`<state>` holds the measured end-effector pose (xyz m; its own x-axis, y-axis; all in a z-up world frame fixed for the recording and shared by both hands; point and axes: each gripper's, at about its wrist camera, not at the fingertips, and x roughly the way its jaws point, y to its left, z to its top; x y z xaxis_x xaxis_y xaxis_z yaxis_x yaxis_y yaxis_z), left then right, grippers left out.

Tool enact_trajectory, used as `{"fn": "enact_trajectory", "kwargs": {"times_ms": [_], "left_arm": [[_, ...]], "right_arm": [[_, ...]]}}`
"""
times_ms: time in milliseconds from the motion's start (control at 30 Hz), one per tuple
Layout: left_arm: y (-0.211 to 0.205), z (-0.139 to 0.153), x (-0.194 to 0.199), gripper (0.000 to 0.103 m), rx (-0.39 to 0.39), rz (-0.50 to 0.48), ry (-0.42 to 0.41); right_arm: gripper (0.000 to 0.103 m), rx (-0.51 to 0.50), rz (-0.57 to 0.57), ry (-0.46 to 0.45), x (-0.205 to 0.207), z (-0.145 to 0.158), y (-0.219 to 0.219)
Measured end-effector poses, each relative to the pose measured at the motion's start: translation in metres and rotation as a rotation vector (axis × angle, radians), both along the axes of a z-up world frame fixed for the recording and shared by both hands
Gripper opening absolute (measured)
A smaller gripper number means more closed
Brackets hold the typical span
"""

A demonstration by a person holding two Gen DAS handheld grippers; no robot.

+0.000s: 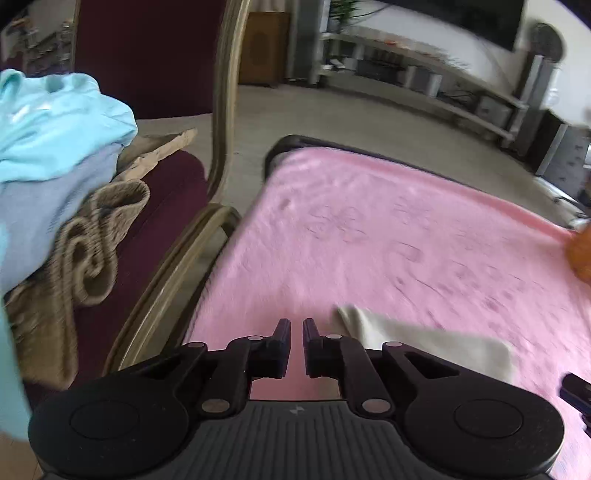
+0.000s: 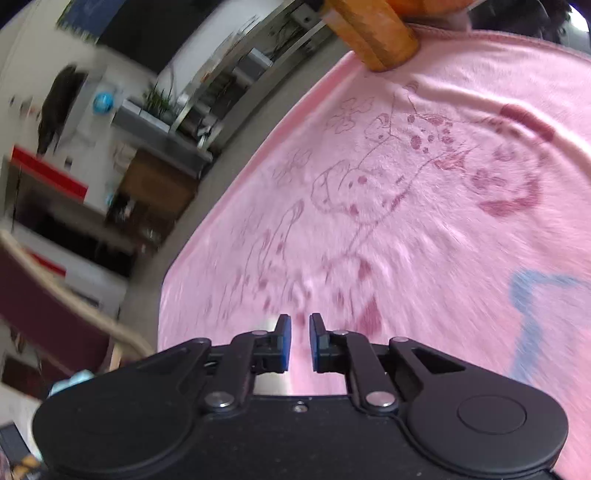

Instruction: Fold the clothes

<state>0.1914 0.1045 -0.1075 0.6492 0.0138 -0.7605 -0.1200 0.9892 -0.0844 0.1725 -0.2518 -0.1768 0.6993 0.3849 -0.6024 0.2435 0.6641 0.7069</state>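
Left wrist view: looks steeply down along its fingers (image 1: 297, 328) from close above the blanket's (image 1: 369, 236) near edge, facing a chair (image 1: 177, 206) at left and shelving (image 1: 424, 74) across the room. Right wrist view: looks down along its fingers (image 2: 300, 325), close over the same blanket (image 2: 406, 206). Both views share the pink blanket and an orange object (image 1: 580, 251) (image 2: 373, 33) at its edge.

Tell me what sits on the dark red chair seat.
A pile of clothes: a light blue garment on top, a tan knit beneath it. Whatever lies deeper in the pile on the chair seat is covered.
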Motion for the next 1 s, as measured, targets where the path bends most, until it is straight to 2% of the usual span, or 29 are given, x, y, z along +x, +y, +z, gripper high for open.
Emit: {"fn": "enact_trajectory", "kwargs": {"times_ms": [133,267,400,533,633,733,800,900,1000], "left_arm": [[0.002,0.006,-0.055,0.018,0.035,-0.08,-0.005],[0.01,-0.007,-0.099,0.017,0.038,-0.109,0.033],[0.007,-0.02,-0.12,0.017,-0.013,-0.134,0.076],[-0.016,-0.027,-0.131,0.017,-0.001,-0.214,0.089],[-0.029,-0.029,-0.134,0.017,-0.055,-0.277,0.074],[-0.037,-0.026,-0.134,0.017,-0.112,-0.305,0.024],[-0.045,-0.03,-0.131,0.017,-0.086,-0.321,0.022],[-0.061,-0.049,-0.126,0.016,0.009,-0.366,0.124],[-0.067,-0.051,-0.135,0.016,0.065,-0.411,0.141]], "right_arm": [[0.014,-0.069,0.109,-0.012,-0.044,0.035,0.013],[0.018,-0.168,0.197,-0.053,-0.083,0.055,0.035],[0.018,-0.309,0.277,-0.093,-0.113,0.055,0.064],[0.018,-0.475,0.374,-0.123,-0.133,0.047,0.096],[0.018,-0.527,0.441,-0.155,-0.142,0.044,0.113],[0.018,-0.55,0.485,-0.185,-0.143,0.04,0.124],[0.018,-0.571,0.499,-0.168,-0.138,0.031,0.128],[0.018,-0.615,0.535,-0.122,-0.134,0.014,0.13],[0.018,-0.671,0.578,-0.123,-0.142,0.01,0.132]]}}
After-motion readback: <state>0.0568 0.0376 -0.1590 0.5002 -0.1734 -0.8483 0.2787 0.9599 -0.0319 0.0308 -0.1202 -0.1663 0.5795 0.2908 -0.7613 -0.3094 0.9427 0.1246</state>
